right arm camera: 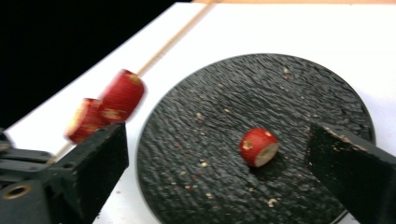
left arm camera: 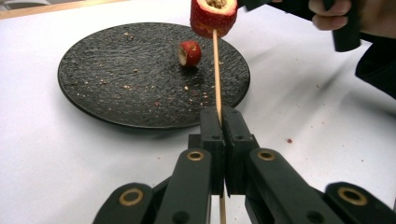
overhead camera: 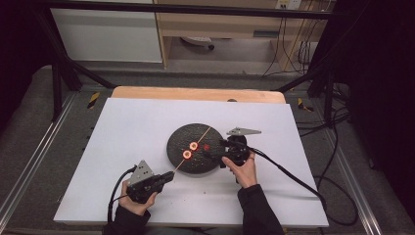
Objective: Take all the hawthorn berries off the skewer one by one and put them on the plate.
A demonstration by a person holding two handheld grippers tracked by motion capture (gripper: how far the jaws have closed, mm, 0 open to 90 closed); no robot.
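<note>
A: While our left gripper (left arm camera: 219, 122) is clamping the skewer (left arm camera: 216, 74) bearing two fruit pieces (right arm camera: 105, 112), where is the third lying?

B: We are seeing it (right arm camera: 258, 147) on the plate (right arm camera: 299, 98), beneath our right gripper (right arm camera: 217, 158), jaws gaping empty.

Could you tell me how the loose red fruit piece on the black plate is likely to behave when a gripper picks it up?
The fruit piece lies on its rounded side, so a nudge would probably roll it across the plate. It looks small, likely light. Its cut, hollowed end and the crumbs around it suggest soft flesh that may crush under a firm squeeze.
</note>
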